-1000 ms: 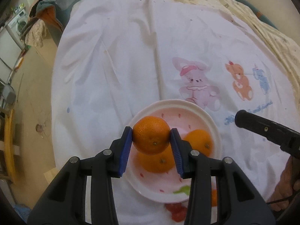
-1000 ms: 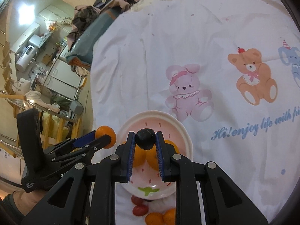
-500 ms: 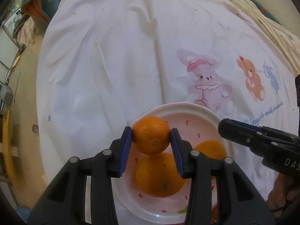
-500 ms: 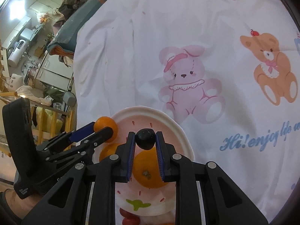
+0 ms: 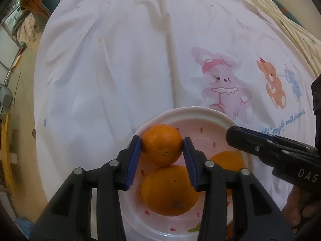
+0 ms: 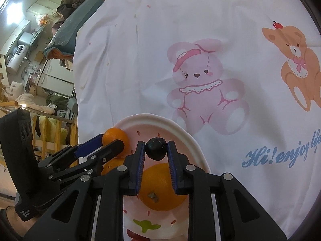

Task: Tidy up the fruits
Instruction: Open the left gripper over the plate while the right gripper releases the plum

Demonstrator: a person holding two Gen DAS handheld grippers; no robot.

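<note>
Above plate (image 5: pixel 202 111), left tool (image 5: pixel 162 147) pinches orange (image 5: pixel 161 144).

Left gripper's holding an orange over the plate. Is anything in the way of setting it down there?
Partly. The left gripper holds its orange over the plate's far-left part. A large orange lies on the plate just nearer, a smaller one to the right. The right gripper with its dark fruit hangs close. The bare far part looks free.
</note>
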